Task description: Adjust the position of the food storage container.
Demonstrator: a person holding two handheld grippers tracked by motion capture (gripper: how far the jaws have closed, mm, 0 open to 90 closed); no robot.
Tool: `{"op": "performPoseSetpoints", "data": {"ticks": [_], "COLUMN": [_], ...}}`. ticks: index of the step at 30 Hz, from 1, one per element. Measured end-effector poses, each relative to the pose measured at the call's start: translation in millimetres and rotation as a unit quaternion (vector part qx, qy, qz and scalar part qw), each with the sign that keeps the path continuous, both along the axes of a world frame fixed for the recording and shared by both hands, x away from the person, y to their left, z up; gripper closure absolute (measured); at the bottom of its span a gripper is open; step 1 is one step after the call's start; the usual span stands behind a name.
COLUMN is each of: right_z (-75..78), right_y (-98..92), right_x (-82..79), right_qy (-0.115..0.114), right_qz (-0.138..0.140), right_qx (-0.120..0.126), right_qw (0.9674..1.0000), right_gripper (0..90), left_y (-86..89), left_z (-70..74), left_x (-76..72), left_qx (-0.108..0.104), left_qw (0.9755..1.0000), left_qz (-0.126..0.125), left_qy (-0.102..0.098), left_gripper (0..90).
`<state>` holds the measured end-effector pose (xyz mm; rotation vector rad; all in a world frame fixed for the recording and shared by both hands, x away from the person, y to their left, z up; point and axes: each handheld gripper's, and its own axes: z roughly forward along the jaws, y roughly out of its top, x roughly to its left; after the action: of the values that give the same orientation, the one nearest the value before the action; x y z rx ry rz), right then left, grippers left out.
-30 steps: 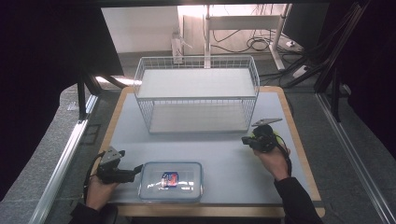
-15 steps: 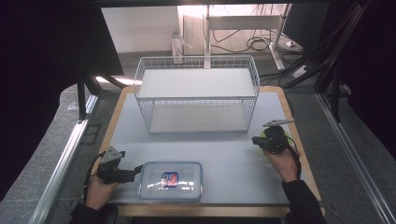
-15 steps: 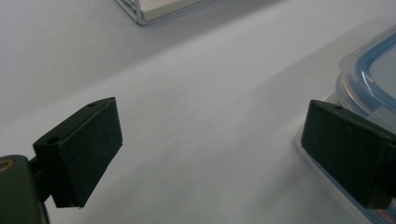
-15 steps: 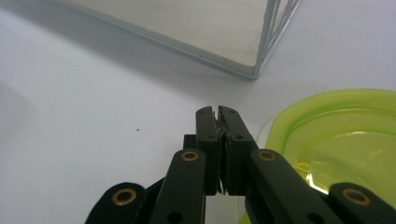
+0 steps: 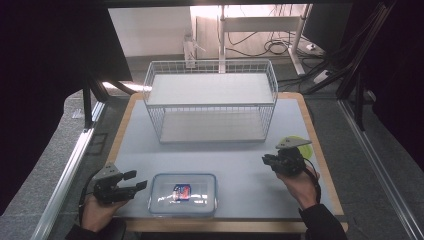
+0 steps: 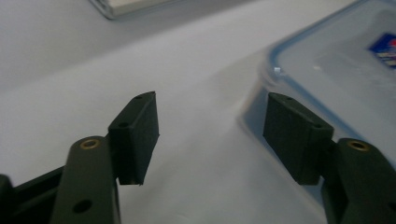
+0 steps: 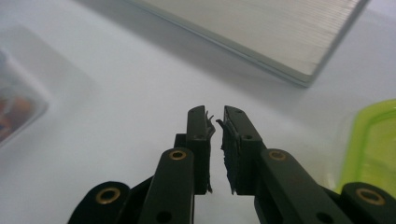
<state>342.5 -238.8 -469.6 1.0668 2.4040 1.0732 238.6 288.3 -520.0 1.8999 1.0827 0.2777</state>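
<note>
Both grippers work my table: left gripper (image 5: 135, 181) has its jaws spread, just narrowing, nothing between them, beside one clear blue-rimmed container (image 5: 183, 194) at the near edge. Its lid carries one red-and-blue label (image 5: 182, 191), writing too blurred to read. Right gripper (image 5: 266, 160), jaws a slit apart and just easing open, hovers empty beside one green lid (image 7: 373, 144). One white wire basket (image 5: 210, 102) stands behind.

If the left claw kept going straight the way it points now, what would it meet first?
Probably the clear lidded container: the left claw has just been closing with nothing between its jaws, one pad at the container's near corner. Exact depth is unclear.
</note>
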Motion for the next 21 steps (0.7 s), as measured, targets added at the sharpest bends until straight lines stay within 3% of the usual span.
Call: {"op": "performPoseSetpoints", "data": {"ticks": [2, 3, 5, 10, 12, 14, 21], "right_z": [1.1, 1.1, 1.7, -0.3, -1.9, -4.8, -9.0], "right_y": [2.8, 2.8, 5.3, 11.0, 15.3, 22.2, 29.8], "right_x": [-7.9, -7.9, -20.6, -37.3, -44.9, -54.3, -66.0], "right_qy": [-0.004, -0.004, -0.004, 0.002, 0.008, 0.015, 0.032], "right_qz": [0.006, 0.006, 0.013, 0.033, 0.044, 0.058, 0.064], "right_qx": [0.000, 0.000, 0.006, 0.014, 0.018, 0.010, 0.014], "right_qw": [1.0000, 1.0000, 0.9999, 0.9994, 0.9988, 0.9981, 0.9973], "right_gripper": [81.1, 81.1, 81.9, 83.2, 83.9, 84.6, 84.7], "left_y": [-0.2, -1.0, -7.1, -22.2, -28.4, -29.5, -43.4], "left_z": [0.3, 0.4, -0.8, -4.1, -3.9, -4.1, -4.0], "left_x": [-2.6, -5.1, -11.7, -15.2, -15.6, -14.7, -10.2], "left_qx": [-0.004, -0.006, 0.008, 0.039, 0.061, 0.058, 0.051], "left_qw": [1.0000, 0.9999, 0.9996, 0.9976, 0.9964, 0.9966, 0.9963], "left_qz": [-0.003, -0.008, -0.024, -0.048, -0.048, -0.047, -0.058], "left_qy": [0.003, 0.006, 0.016, 0.033, 0.034, 0.036, 0.038], "left_gripper": [51.3, 51.3, 65.1, 79.1, 80.5, 84.2, 85.9]}}
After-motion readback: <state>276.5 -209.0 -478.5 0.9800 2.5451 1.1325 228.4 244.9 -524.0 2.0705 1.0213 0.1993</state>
